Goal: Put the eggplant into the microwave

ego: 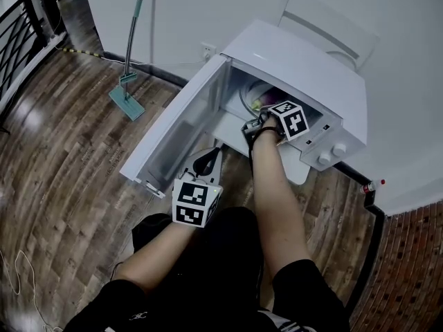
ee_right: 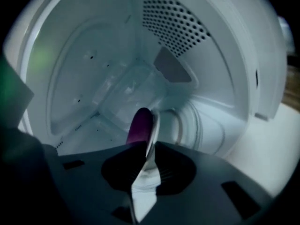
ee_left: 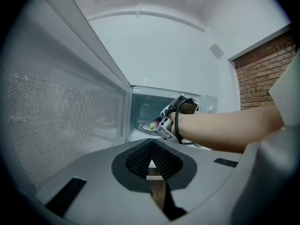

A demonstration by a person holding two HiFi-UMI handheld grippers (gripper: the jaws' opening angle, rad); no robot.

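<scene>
The white microwave (ego: 297,61) stands with its door (ego: 183,126) swung wide to the left. My right gripper (ego: 257,120) reaches into the cavity, shut on the purple eggplant (ee_right: 139,125), which sticks out past the fingertips above the glass turntable (ee_right: 187,125). From the left gripper view, the eggplant (ee_left: 153,124) shows its green stem end just beyond the right gripper (ee_left: 161,125). My left gripper (ego: 206,163) hangs below the door's lower edge, its jaws together and holding nothing. In its own view the left gripper (ee_left: 152,161) points at the open cavity.
Two knobs (ego: 331,154) sit on the microwave's front panel. A mop (ego: 128,95) leans against the white wall at the back left. A black railing (ego: 21,26) runs along the far left, and a brick wall (ego: 408,268) is at the right. The floor is wood.
</scene>
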